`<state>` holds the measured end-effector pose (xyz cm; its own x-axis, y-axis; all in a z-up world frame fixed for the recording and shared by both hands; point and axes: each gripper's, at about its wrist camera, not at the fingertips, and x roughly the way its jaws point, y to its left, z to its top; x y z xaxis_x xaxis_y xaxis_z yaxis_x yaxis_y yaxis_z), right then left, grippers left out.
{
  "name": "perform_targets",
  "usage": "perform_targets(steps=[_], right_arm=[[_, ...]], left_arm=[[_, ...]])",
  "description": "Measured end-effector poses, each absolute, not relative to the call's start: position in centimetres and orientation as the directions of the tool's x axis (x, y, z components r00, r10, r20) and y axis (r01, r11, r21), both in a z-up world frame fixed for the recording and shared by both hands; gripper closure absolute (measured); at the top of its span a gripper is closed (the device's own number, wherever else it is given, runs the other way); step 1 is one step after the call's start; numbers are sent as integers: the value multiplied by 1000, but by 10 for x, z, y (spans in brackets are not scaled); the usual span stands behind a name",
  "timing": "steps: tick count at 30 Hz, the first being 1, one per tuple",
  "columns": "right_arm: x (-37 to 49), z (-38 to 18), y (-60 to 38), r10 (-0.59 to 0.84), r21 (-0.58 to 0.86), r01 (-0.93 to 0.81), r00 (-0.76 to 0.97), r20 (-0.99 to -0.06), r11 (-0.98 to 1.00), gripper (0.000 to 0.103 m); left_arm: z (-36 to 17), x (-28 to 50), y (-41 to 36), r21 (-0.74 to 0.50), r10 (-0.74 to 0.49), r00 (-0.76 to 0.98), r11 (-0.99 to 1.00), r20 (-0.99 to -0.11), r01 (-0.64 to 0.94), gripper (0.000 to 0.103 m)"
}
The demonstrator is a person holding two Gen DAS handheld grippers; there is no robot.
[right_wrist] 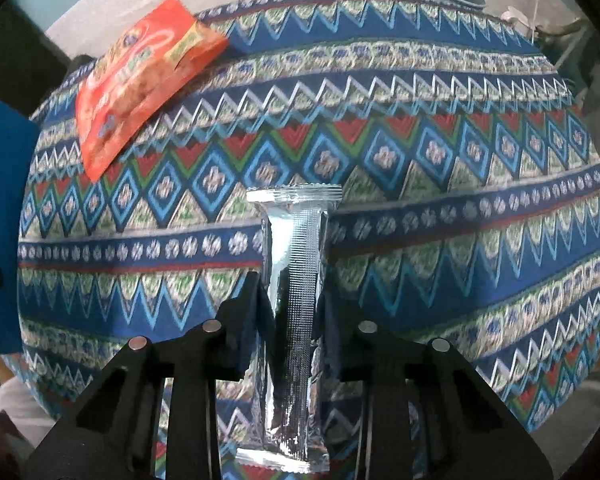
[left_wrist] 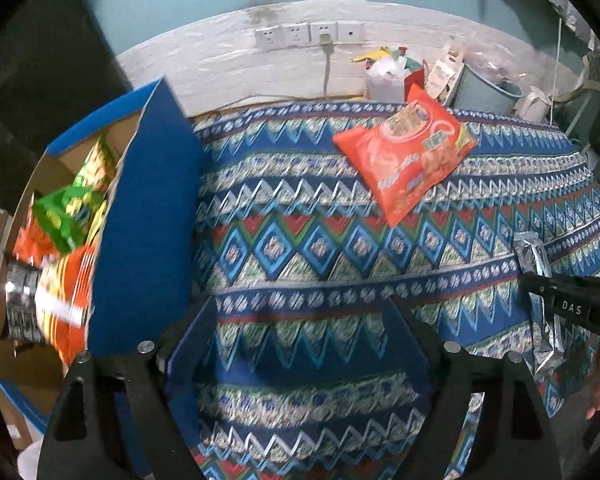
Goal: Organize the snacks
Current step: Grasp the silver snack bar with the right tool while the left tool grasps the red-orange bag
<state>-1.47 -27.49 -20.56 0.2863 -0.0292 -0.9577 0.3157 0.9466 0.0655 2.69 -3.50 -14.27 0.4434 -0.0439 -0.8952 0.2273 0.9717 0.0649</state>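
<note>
A long silver foil snack packet (right_wrist: 294, 280) lies lengthwise between my right gripper's (right_wrist: 290, 300) jaws, which are shut on it over the patterned cloth (right_wrist: 460, 200). The packet also shows in the left wrist view (left_wrist: 534, 258), with the right gripper (left_wrist: 572, 304) on it. My left gripper (left_wrist: 304, 328) is open and empty above the cloth (left_wrist: 300, 248), right of a blue cardboard box (left_wrist: 148, 220). The box holds green (left_wrist: 66, 216), orange (left_wrist: 70, 300) and dark (left_wrist: 20, 304) snack packets. An orange snack bag (left_wrist: 408, 156) lies on the cloth further back; it also shows in the right wrist view (right_wrist: 140, 80).
Behind the table a white brick wall carries power sockets (left_wrist: 308, 34) with a cable. At the back right stand a white bag with red box (left_wrist: 392, 76), a grey bucket (left_wrist: 484, 88) and a white cup (left_wrist: 534, 102). A dark panel (left_wrist: 40, 72) stands at left.
</note>
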Motion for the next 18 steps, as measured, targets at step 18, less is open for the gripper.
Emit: perform_targets(steps=[18], right_arm=[[38,-138,-330,-52,88,245,513,-857,966,76]], left_arm=[[-150,117,-88,-8,-157,424,943,-892,332,17]])
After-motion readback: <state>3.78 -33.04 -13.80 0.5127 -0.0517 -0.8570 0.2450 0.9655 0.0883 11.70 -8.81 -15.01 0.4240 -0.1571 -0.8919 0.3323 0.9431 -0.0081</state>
